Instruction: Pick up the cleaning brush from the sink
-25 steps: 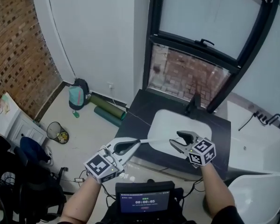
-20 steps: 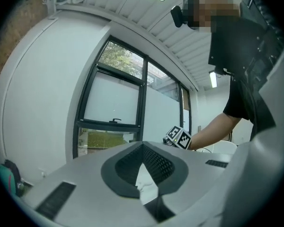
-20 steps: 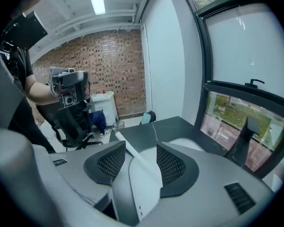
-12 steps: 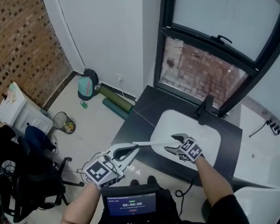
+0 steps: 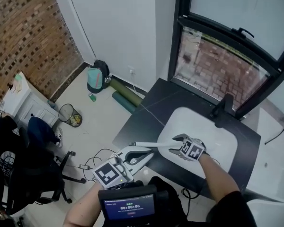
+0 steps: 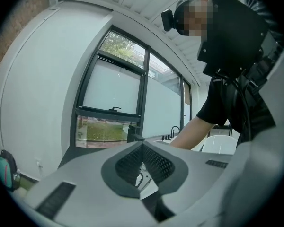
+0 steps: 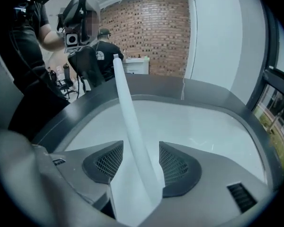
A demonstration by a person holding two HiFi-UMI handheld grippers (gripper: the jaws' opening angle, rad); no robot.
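The cleaning brush's long white handle [image 5: 151, 144] sticks out leftward from the white sink [image 5: 217, 141] over the dark counter [image 5: 142, 112]. My right gripper [image 5: 173, 144] points down at the sink's left rim and straddles this handle. In the right gripper view the handle [image 7: 130, 126] runs up between the jaws of the right gripper [image 7: 141, 145]; the jaws are closing, the left pad [image 7: 104, 162] still apart from it. The brush's head is hidden. My left gripper [image 5: 151, 152] hovers off the counter's front edge, shut and empty [image 6: 143, 145].
A black faucet [image 5: 222, 110] stands at the sink's far side below a dark-framed window [image 5: 213, 65]. On the floor to the left are a waste bin [image 5: 68, 113], a bag [image 5: 95, 79], rolled mats [image 5: 125, 96] and a chair [image 5: 42, 136]. A small screen [image 5: 128, 207] sits below the grippers.
Both grippers have come down toward the counter. The right one has tipped downward and now has the brush handle between its jaws. The left one stays shut.
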